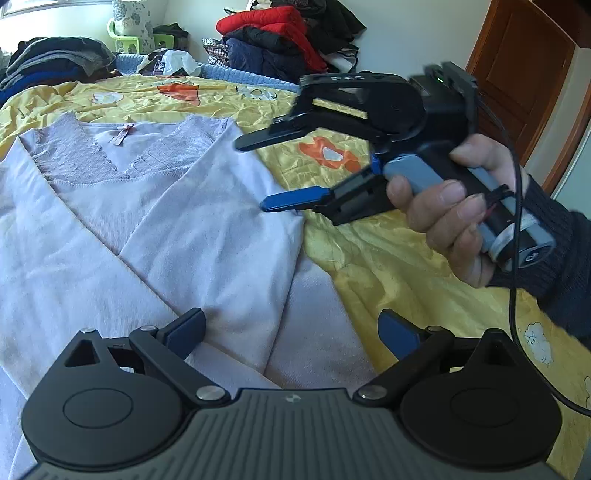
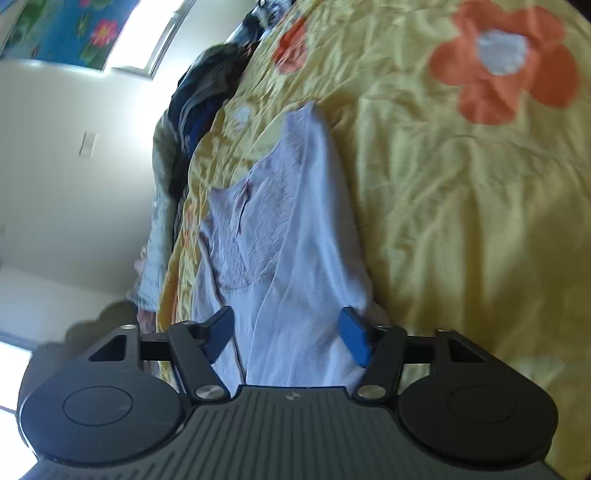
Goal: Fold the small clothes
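Note:
A lilac long-sleeved top [image 1: 166, 221] with a lace neckline and a small bow lies flat on the yellow flowered bed cover [image 1: 369, 240], a sleeve folded across its body. My left gripper [image 1: 291, 321] stands wide open just above the top's lower part, nothing between its fingers. A person's hand [image 1: 454, 221] holds my right gripper [image 1: 251, 176] over the top's right edge, its jaws apart and not pressing on cloth. In the right wrist view the top [image 2: 288, 240] stretches away between the right gripper's [image 2: 286, 325] spread fingers, on the bed cover [image 2: 461, 221].
At the far side of the bed lie a red and dark pile of clothes [image 1: 280, 33], a dark folded stack [image 1: 48, 59], a blue knitted blanket [image 1: 236, 75] and a green stool [image 1: 129, 40]. A wooden door [image 1: 524, 74] is at the right.

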A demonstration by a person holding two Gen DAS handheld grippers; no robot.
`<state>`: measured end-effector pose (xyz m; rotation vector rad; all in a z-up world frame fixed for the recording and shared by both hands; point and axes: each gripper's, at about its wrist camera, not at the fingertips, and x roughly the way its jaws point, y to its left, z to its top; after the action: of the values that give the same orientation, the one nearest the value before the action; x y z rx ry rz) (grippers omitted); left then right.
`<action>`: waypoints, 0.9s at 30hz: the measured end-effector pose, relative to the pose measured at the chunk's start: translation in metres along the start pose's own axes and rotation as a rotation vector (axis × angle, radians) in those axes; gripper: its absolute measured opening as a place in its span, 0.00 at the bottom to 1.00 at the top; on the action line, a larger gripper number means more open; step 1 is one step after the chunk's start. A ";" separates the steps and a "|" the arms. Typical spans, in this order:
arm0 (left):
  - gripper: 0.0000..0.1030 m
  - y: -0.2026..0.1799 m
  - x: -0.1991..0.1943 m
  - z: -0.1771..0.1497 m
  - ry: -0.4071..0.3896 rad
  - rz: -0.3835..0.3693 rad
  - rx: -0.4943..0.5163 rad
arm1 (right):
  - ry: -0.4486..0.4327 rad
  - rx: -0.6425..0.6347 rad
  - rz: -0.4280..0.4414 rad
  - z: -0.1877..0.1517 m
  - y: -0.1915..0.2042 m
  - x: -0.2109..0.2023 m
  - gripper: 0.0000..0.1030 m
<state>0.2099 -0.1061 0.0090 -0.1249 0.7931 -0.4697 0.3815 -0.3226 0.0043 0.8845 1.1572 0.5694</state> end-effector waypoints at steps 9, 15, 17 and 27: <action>0.98 0.069 -0.105 -0.003 -0.116 0.119 -0.218 | -0.028 -0.139 0.008 -0.086 0.032 -0.061 0.75; 0.98 0.148 -0.144 -0.039 -0.037 0.186 -0.461 | 0.077 -0.173 -0.111 -0.160 0.006 -0.083 0.74; 0.98 0.174 -0.145 -0.053 0.019 0.045 -0.597 | 0.083 -0.140 -0.084 -0.176 -0.004 -0.091 0.76; 0.97 0.219 -0.149 -0.086 0.079 -0.245 -0.857 | 0.173 -0.030 -0.016 -0.191 -0.014 -0.093 0.77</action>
<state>0.1371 0.1612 -0.0149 -1.0116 1.0214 -0.3378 0.1701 -0.3460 0.0158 0.8111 1.3076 0.6588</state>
